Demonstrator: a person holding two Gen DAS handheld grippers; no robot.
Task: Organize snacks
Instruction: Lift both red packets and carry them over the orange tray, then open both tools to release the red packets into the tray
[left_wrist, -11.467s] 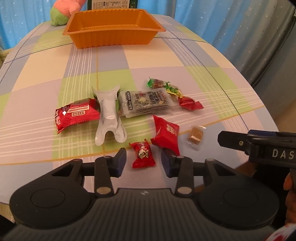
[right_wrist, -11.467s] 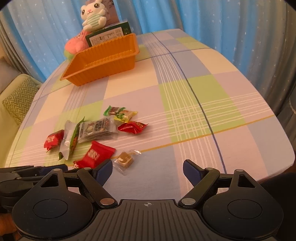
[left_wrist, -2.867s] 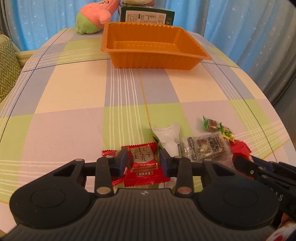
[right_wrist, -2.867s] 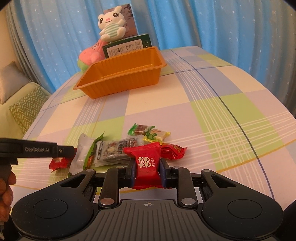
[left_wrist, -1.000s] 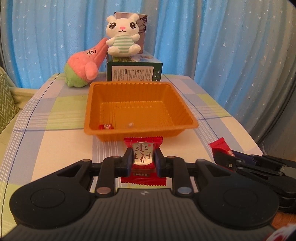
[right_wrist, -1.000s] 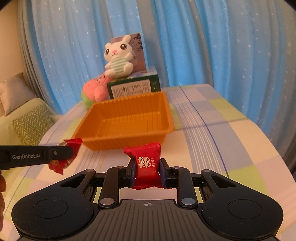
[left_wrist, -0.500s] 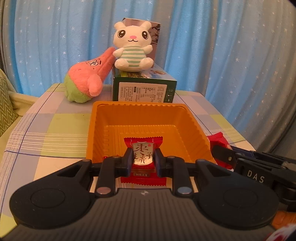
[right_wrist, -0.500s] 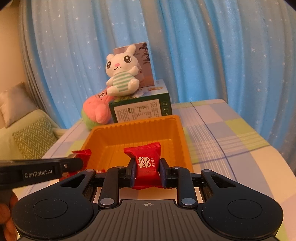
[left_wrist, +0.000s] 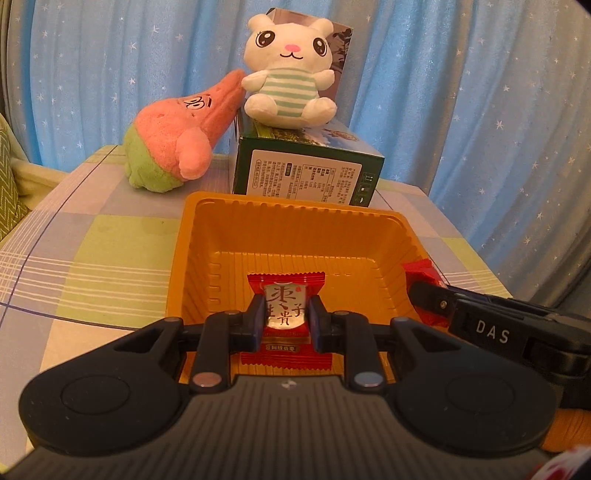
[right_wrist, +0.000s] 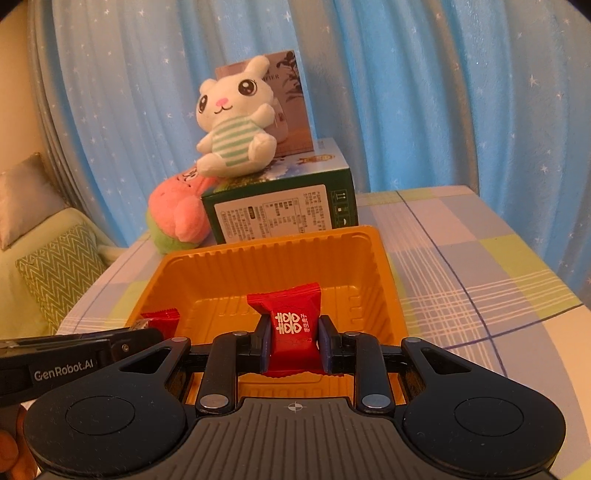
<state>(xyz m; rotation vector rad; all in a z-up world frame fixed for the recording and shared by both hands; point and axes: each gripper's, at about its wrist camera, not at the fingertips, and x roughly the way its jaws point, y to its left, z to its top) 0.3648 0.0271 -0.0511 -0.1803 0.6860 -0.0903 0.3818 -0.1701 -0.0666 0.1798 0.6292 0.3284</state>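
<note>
My left gripper (left_wrist: 283, 320) is shut on a red and silver snack packet (left_wrist: 285, 306) and holds it over the orange tray (left_wrist: 295, 214). In the right wrist view my right gripper (right_wrist: 293, 344) is shut on a red candy packet (right_wrist: 291, 321) with white characters, also over the orange tray (right_wrist: 266, 254). The right gripper (left_wrist: 424, 293) shows at the tray's right rim in the left wrist view, with its red candy (left_wrist: 421, 271) sticking out. The left gripper (right_wrist: 147, 334) shows at the lower left of the right wrist view, its red packet (right_wrist: 160, 317) over the tray's left side.
Behind the tray stands a green box (left_wrist: 306, 173) with a white plush bunny (left_wrist: 288, 74) on top and a pink and green plush (left_wrist: 173, 147) beside it. Blue curtains hang behind the checked tablecloth (left_wrist: 92, 251). A green cushion (right_wrist: 62, 273) lies left of the table.
Both grippers have moved forward with their packets, from in front of the tray's near wall to over its inside. The tray, box and plush toys now loom larger.
</note>
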